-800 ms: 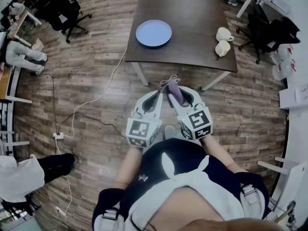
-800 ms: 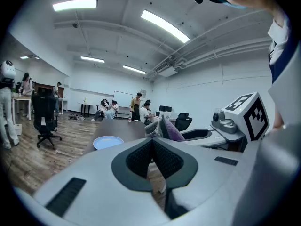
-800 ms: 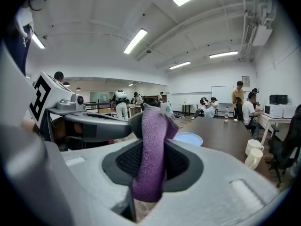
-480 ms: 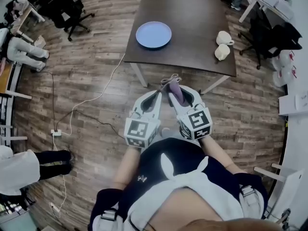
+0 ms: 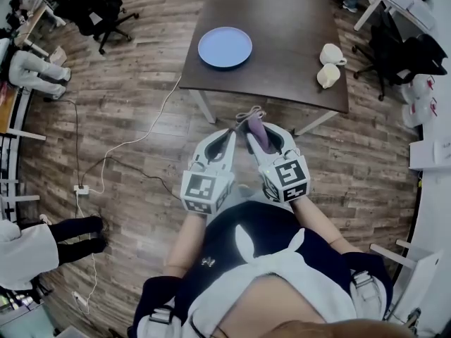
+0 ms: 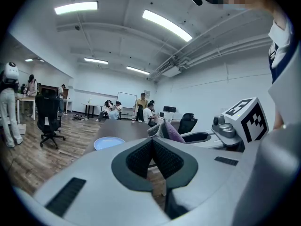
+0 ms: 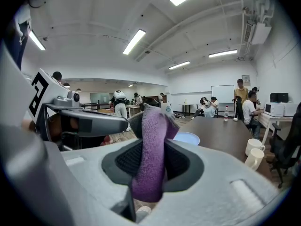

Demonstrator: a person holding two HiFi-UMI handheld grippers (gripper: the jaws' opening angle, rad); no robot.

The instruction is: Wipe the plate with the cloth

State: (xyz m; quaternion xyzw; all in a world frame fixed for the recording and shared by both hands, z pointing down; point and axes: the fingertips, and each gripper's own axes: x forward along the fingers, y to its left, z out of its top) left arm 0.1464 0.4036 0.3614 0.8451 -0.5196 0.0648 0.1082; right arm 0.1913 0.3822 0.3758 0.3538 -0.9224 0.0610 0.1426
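A light blue plate (image 5: 225,46) lies on the dark brown table (image 5: 282,62), towards its near left side; it also shows as the plate (image 6: 108,142) and the plate (image 7: 186,138) in the gripper views. My right gripper (image 5: 252,133) is shut on a purple and grey cloth (image 5: 256,132), which stands up as the cloth (image 7: 153,152) between the pads. My left gripper (image 5: 232,136) is beside it, jaws shut with nothing in them, pads (image 6: 141,157) pressed together. Both grippers are held over the floor, short of the table's near edge.
Two white mugs (image 5: 330,63) stand at the table's near right side. A white cable (image 5: 134,143) runs across the wooden floor to a power strip (image 5: 82,189). Office chairs (image 5: 99,13) stand at the left and right (image 5: 398,51). A person's legs (image 5: 74,234) are at lower left.
The view has shifted slightly; the plate and table sit a little higher in the head view. The person at lower left has moved their legs. Both grippers keep their pose.
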